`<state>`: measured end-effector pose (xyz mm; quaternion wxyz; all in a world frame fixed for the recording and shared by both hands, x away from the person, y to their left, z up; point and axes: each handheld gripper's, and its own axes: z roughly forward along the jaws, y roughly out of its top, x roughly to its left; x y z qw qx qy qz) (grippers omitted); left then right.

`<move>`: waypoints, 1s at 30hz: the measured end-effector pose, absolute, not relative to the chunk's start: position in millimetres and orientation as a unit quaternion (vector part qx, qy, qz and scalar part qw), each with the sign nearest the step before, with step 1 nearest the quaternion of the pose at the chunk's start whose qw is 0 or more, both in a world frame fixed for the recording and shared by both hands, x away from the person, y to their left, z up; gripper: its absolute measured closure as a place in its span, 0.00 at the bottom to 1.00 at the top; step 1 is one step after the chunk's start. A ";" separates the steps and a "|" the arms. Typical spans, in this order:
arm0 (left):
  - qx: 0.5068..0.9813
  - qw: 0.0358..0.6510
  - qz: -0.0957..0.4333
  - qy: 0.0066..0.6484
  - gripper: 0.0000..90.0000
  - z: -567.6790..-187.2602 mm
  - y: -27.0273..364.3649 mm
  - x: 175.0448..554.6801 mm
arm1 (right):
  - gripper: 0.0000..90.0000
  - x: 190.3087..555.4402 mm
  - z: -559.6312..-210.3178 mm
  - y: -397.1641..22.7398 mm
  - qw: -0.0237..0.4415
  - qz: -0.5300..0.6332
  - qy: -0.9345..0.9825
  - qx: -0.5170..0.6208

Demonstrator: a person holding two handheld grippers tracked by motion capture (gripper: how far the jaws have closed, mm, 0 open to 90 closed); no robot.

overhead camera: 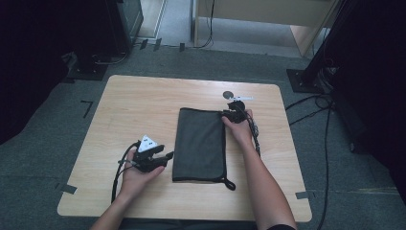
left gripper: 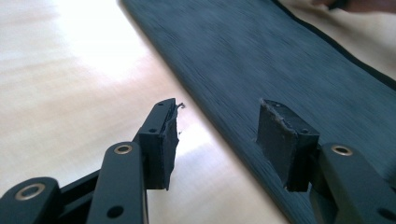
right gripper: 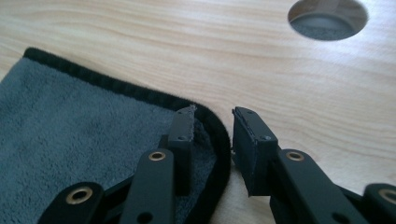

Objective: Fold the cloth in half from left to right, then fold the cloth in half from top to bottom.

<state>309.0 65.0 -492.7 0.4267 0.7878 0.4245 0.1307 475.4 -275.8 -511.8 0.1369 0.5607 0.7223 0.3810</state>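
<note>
Grey folded cloth [overhead camera: 200,144] lies flat on the surface [overhead camera: 134,100], fold apparently done; right tool [right gripper: 212,122] gapes narrowly astride its corner hem, left tool [left gripper: 217,128] half-open beside its edge.

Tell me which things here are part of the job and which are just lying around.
Part of the job:
- folded dark grey cloth with black piping
- left tool, open beside the cloth
- right tool, open astride the cloth's corner

Lying around:
- round hole in the light wooden table
- black cables on the grey carpet

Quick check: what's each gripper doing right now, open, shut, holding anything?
Left gripper: open, holding nothing, at the near long edge of the dark cloth.
Right gripper: open, jaws astride the cloth's far corner, not pressing it.
</note>
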 end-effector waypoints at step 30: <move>0.780 0.387 0.149 0.468 0.53 -498.5 11.7 476.9 | 0.67 470.8 -514.6 -281.9 0.118 0.394 0.728 0.549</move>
